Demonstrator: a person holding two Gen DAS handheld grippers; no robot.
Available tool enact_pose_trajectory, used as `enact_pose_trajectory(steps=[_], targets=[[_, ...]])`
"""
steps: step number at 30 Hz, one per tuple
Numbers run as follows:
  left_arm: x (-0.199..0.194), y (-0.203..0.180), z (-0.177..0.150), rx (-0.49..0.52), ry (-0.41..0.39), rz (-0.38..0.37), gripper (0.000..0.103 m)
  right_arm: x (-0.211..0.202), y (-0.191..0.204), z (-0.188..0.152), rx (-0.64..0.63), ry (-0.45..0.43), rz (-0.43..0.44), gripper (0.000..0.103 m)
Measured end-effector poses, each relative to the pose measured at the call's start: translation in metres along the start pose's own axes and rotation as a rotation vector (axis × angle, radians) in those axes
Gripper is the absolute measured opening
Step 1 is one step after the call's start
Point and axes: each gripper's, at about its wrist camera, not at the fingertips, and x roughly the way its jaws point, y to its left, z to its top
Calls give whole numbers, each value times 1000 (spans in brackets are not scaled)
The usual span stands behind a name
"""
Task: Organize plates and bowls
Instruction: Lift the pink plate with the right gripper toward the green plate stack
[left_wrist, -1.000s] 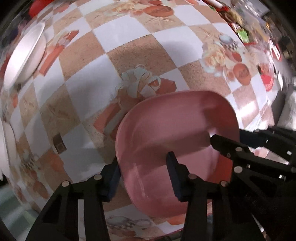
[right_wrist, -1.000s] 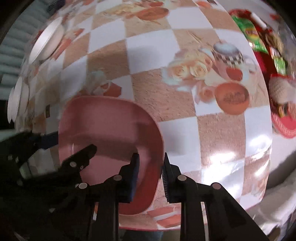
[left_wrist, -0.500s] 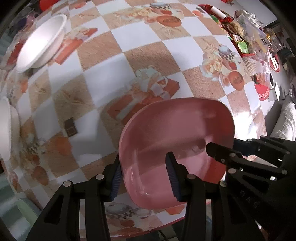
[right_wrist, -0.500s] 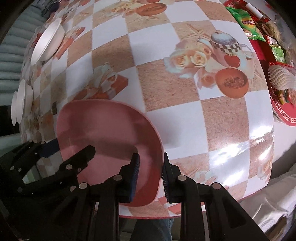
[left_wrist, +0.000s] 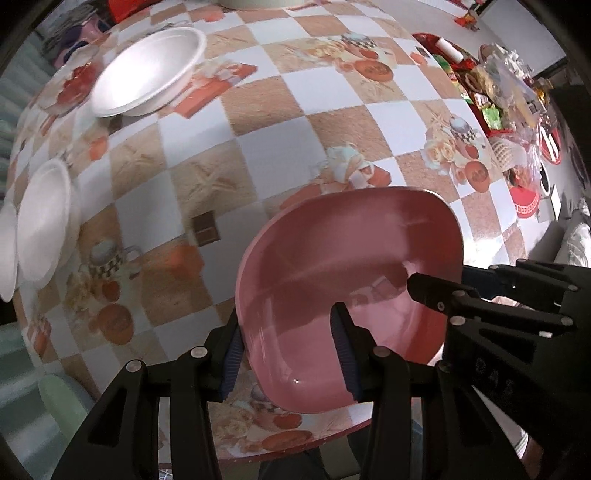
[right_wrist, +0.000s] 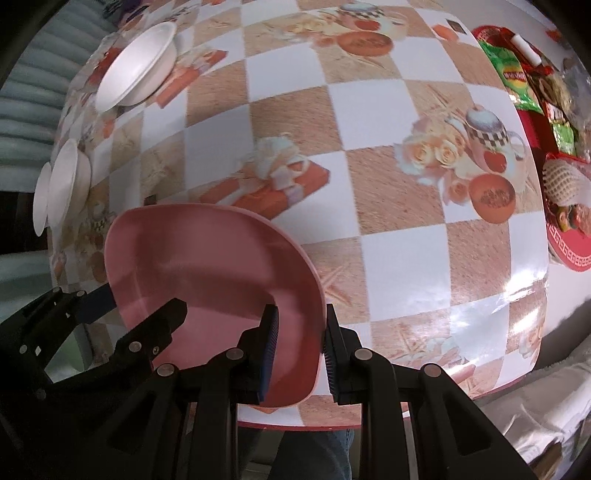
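A pink square plate hangs above the checkered tablecloth, held from both sides. My left gripper is shut on its left rim, one pad outside and one inside the wall. My right gripper is shut on the opposite rim of the pink plate. A white bowl sits at the far left of the table. A stack of white bowls stands at the left edge. The right wrist view shows that single bowl and the stack too.
Snack packets and a red tray crowd the table's right side. The table's near edge runs just under the grippers, with a person's legs below it. A pale green stool stands at the lower left.
Both grippers have risen with the pink plate and drifted toward the near edge. The table looks farther off, and the white bowls and the table's edge have come into fuller view.
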Motion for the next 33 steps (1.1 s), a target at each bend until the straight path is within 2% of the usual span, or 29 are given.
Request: enact_pose_trajectory(steps=[5, 7, 9, 12, 33], targets=[[-18, 23, -11, -28, -23, -9, 48, -8, 32, -2, -38, -6, -7, 26], [-27, 33, -17, -39, -41, -6, 48, -6, 35, -3, -58, -12, -11, 26], [-33, 40, -20, -56, -56, 1, 48, -4, 31, 12, -83, -17, -15, 26], [-42, 54, -27, -84, -65, 13, 48, -9, 47, 11, -117, -23, -12, 26], [-107, 163, -103, -325, -159, 52, 48, -43, 182, -11, -396, -73, -1, 26]])
